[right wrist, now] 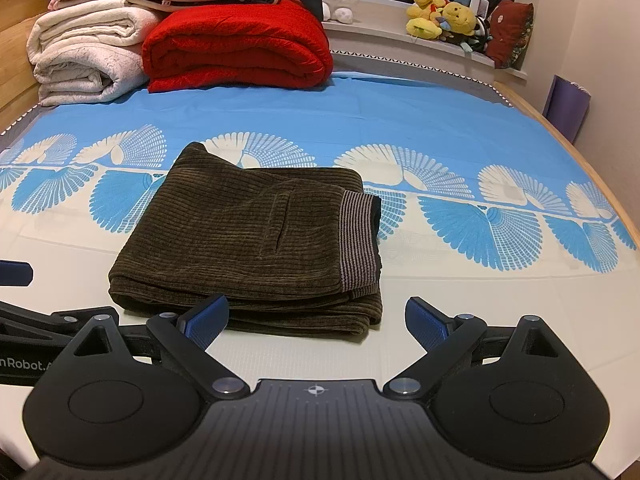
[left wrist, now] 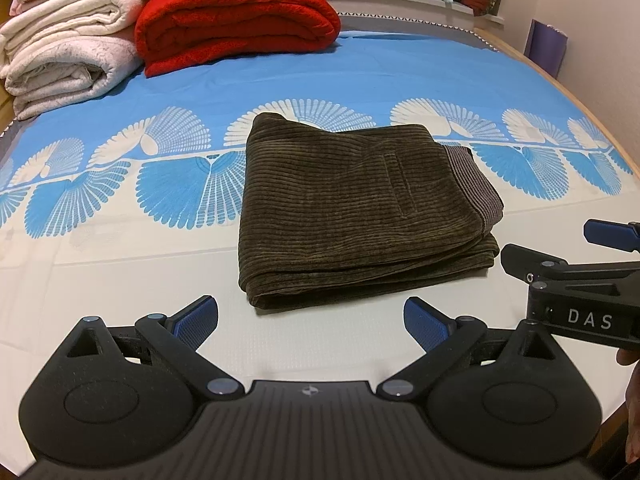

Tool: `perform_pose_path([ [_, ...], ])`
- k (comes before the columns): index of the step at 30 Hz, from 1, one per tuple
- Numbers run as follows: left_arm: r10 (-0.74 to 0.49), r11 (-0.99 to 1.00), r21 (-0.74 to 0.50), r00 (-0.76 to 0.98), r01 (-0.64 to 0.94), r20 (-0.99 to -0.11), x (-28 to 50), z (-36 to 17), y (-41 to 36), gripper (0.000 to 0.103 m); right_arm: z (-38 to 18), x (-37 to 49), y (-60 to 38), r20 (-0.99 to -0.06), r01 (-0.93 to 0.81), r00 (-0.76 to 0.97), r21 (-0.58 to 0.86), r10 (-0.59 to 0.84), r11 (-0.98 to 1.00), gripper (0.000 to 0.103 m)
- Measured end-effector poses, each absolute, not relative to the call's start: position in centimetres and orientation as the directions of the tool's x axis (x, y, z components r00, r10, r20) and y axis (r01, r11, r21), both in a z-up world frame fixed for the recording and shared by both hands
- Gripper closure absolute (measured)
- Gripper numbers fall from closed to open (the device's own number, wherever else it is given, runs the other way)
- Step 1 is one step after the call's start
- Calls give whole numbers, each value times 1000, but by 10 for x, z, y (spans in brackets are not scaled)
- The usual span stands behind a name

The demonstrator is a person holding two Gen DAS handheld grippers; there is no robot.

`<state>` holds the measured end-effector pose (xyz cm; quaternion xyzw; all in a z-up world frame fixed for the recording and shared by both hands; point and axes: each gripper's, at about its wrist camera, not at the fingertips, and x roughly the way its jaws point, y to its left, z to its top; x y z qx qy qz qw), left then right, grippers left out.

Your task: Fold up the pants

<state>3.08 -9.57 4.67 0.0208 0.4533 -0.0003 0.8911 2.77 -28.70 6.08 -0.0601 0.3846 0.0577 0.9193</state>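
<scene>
Dark brown corduroy pants (left wrist: pixel 352 208) lie folded into a thick rectangle on the bed, with a striped waistband (right wrist: pixel 359 236) at their right edge. In the left wrist view my left gripper (left wrist: pixel 311 326) is open just in front of the stack's near edge, with nothing between its blue pads (left wrist: pixel 196 322). My right gripper (right wrist: pixel 316 326) is open too and hovers at the near edge of the pants (right wrist: pixel 248 240), its left pad (right wrist: pixel 208 320) over the bottom fold. The right gripper also shows from the side at the right of the left wrist view.
The bed sheet (left wrist: pixel 360 68) is blue with white fan patterns, white towards me. A folded red blanket (left wrist: pixel 236 16) and cream blankets (left wrist: pixel 68 60) are stacked at the far left. Plush toys (right wrist: pixel 444 16) sit on the window ledge. The wooden bed frame (right wrist: pixel 560 136) curves along the right.
</scene>
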Motion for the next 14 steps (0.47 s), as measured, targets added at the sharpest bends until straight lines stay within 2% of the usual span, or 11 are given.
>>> perform_pose_path([
  [14,15,999,37,591,25,-807,31,47,-96,2,60,28,-287,-714,-153,698,-66,61,986,8],
])
